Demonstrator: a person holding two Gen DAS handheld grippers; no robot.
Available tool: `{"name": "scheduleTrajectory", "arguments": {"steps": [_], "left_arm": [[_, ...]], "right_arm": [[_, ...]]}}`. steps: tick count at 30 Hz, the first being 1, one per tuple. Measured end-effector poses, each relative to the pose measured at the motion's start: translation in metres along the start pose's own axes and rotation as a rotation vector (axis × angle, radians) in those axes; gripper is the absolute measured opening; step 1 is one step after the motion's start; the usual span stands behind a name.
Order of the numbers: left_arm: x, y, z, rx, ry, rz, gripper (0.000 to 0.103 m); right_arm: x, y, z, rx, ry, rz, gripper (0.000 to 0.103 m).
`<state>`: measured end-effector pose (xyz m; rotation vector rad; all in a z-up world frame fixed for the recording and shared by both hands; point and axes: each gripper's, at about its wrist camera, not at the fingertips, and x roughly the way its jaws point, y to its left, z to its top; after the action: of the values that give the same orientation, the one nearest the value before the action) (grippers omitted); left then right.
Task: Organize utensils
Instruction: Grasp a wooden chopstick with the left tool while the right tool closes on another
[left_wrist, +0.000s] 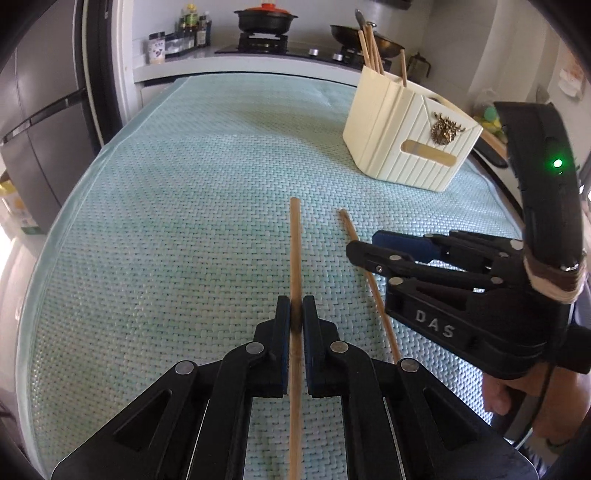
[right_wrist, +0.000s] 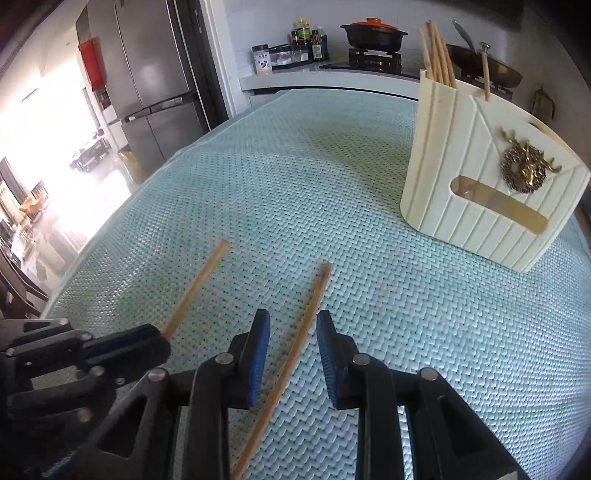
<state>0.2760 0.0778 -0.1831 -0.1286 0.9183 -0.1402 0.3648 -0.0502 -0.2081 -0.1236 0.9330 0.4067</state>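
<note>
Two wooden chopsticks lie on a pale green woven mat (left_wrist: 166, 206). My left gripper (left_wrist: 296, 308) is shut on the left chopstick (left_wrist: 295, 243), which also shows in the right wrist view (right_wrist: 199, 284). My right gripper (right_wrist: 291, 325) is open, with its jaws on either side of the right chopstick (right_wrist: 299, 339), low over the mat. In the left wrist view the right gripper (left_wrist: 364, 245) sits over that chopstick (left_wrist: 354, 236). A cream ribbed utensil holder (left_wrist: 406, 140) (right_wrist: 480, 192) stands at the far right with several chopsticks (right_wrist: 436, 51) upright in it.
The mat (right_wrist: 295, 184) covers the table. Behind it is a counter with a stove, a black pot with an orange lid (left_wrist: 266, 16), a wok (left_wrist: 369, 37) and bottles (left_wrist: 192, 22). A steel fridge (right_wrist: 147, 74) stands at the left.
</note>
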Motion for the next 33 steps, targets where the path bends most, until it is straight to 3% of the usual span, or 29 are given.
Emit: {"name": "scheduleTrajectory", "arguments": {"steps": [1,3,4,13,19,22,23,27,29,33], "left_arm": [[-0.002,0.002,0.0,-0.005,-0.003,0.0,0.005],[-0.007,0.002,0.0,-0.012,-0.009,-0.002,0.005],[-0.008,0.002,0.0,-0.017,-0.011,-0.005,0.005],[-0.019,-0.011,-0.01,-0.022,-0.016,-0.058,0.005],[-0.02,-0.01,-0.011,-0.036,-0.02,-0.034,0.005],[-0.023,-0.003,-0.013,-0.051,-0.023,-0.016,0.005],[-0.025,0.0,-0.013,-0.056,-0.024,-0.01,0.005],[-0.028,0.01,-0.015,-0.074,-0.027,0.01,0.005],[-0.029,0.013,-0.015,-0.079,-0.027,0.011,0.005],[-0.029,0.012,-0.018,-0.082,-0.021,0.002,0.005]], "right_arm": [[0.003,0.004,0.0,-0.014,0.015,-0.015,0.026],[0.005,0.011,-0.004,-0.052,0.038,-0.056,0.005],[0.004,0.011,-0.006,-0.059,0.038,-0.068,0.0],[-0.07,-0.033,-0.032,0.062,-0.052,-0.021,0.0],[-0.065,-0.037,-0.036,0.089,-0.027,0.051,0.007],[-0.048,-0.012,-0.032,0.056,-0.015,0.095,0.03],[-0.043,-0.003,-0.031,0.039,-0.015,0.098,0.031],[-0.015,0.019,-0.023,-0.052,0.019,0.003,0.03],[-0.004,0.019,-0.022,-0.068,0.042,-0.029,0.008],[-0.025,0.006,-0.031,-0.048,0.008,-0.038,0.0]]}}
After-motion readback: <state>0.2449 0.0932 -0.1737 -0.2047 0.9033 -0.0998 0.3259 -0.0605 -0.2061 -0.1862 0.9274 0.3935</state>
